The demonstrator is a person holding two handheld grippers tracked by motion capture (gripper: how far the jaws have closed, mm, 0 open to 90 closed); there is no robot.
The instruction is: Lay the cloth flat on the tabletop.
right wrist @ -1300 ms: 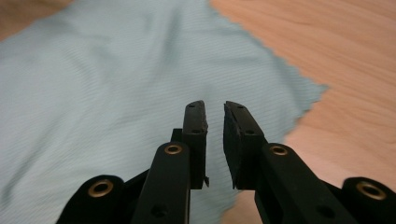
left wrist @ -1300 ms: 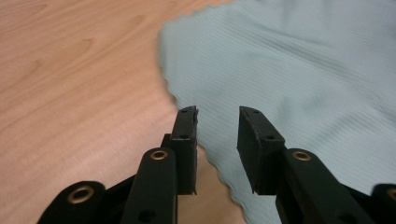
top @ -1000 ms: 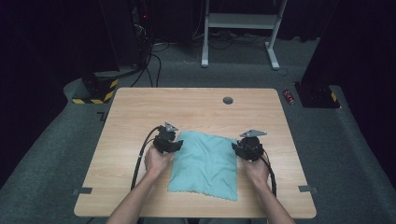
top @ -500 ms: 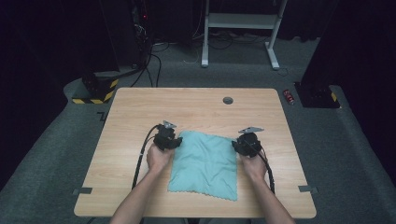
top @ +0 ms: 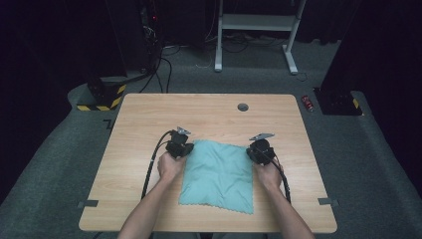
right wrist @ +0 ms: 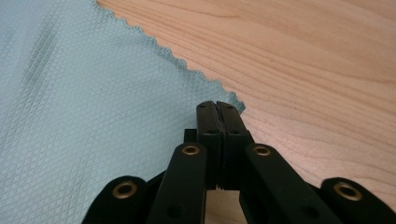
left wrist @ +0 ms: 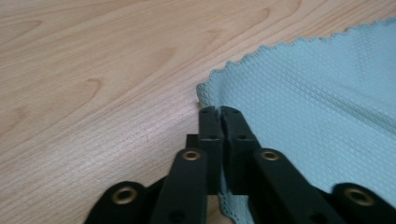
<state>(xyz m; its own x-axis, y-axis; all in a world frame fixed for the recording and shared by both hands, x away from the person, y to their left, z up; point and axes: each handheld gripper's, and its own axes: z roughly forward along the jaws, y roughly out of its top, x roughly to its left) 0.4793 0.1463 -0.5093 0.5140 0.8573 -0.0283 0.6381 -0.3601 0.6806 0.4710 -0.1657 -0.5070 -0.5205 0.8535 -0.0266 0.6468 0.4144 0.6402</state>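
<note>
High view, left to right: left claw (top: 180,148) just closed, pinching the teal cloth's (top: 217,174) far-left corner; cloth flat on tabletop (top: 149,119); right claw (top: 259,148) just closed on far-right corner. Both grasps made; lifting or folding apparently remains.

- A wooden table (top: 209,112) with a pale grain carries everything; its top is rectangular with rounded corners and stands on grey carpet.
- A teal cloth (top: 216,174) lies flat on it, spread between the left gripper (top: 180,148) and the right gripper (top: 259,149), its far corners right at their tips (the edge is zigzag-cut, the weave a fine diamond pattern).
- A small round grey grommet (top: 243,107) is set in the tabletop, well beyond the right gripper toward the far edge.
- Two grey tape strips sit at the near edge, one (top: 87,203) outward of the left gripper, the other (top: 326,201) outward of the right gripper.
</note>
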